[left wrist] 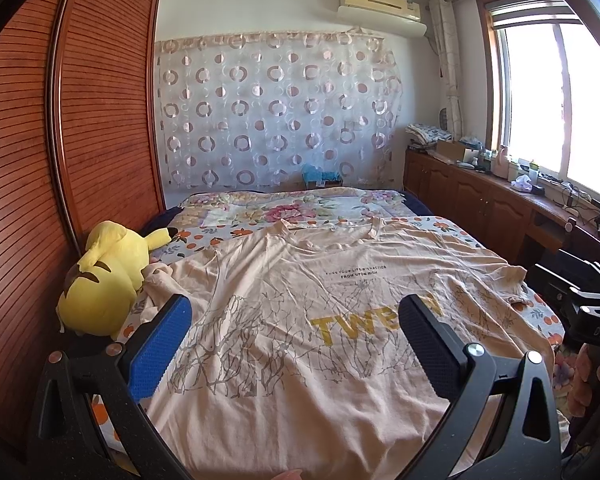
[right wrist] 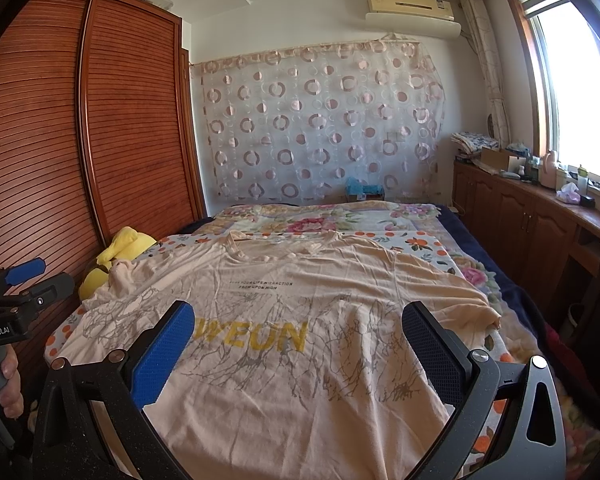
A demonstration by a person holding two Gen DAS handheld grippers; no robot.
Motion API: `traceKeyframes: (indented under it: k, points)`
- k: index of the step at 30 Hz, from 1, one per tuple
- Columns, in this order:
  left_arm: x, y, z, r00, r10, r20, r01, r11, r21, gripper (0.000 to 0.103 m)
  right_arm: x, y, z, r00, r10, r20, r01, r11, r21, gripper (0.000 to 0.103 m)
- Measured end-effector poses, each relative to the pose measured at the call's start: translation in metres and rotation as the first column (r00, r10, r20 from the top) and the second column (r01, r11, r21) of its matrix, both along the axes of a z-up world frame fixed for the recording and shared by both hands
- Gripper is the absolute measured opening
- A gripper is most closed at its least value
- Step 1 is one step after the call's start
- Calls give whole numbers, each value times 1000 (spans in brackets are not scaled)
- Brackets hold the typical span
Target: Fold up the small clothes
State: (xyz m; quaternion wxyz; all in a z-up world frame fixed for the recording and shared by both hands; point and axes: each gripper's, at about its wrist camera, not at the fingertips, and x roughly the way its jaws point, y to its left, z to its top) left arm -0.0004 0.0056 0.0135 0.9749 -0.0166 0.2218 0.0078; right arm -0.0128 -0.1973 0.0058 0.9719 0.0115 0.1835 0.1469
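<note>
Left wrist view. The left gripper [left wrist: 296,336] has its fingers wide apart, nothing between them, and is poised over the lower half of a pale peach short-sleeved cotton T-shirt [left wrist: 300,280]. The shirt lies front up and spread nearly flat on the floral-printed bedspread [left wrist: 300,208], collar towards the far wall, hem nearest the camera. Its left sleeve is bunched against a yellow plush toy with brown stripes [left wrist: 104,280]; the right sleeve is crumpled near the bed edge. Legible print: yellow block letters "TWE…", the rest hidden behind the finger; above them small black text, second line roughly "FROM UPON HIGH". The right-hand tool at the frame edge shows "DAS".

Right wrist view. The right gripper [right wrist: 298,336] is likewise fully spread and empty above the shirt's lower right part. Yellow letters read "WEUN". The other tool carries the label "GenRobot.AI" and is held by a person's hand [right wrist: 8,384]. Slatted brown wooden wardrobe doors [right wrist: 80,140] flank the bed.

Handling judgement: thin, light, limp fabric, already wrinkled; it should drape and drag instead of holding shape. Best pinched at a single layer at hem corners, shoulder seams or sleeve edges. The bunched left sleeve likely needs smoothing before any fold.
</note>
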Motion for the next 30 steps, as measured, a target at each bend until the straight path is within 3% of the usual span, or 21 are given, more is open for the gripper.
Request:
traceKeyframes:
  k: [23,27,30]
  points:
    - [-5,-5,4,1000,-1,7,1,1000,5,103,1,0,-1,1000,5,3,-5,1000,3,103]
    - [0,0,12,1000,3,-11,-3,1000,0,103,4,1,-4,1000,11,-3,-11,1000,6,103]
    - [6,15,1,999,27,-35,-27,1000,-6,103,9,3,-7,999,31,-12,-31,999,8,103]
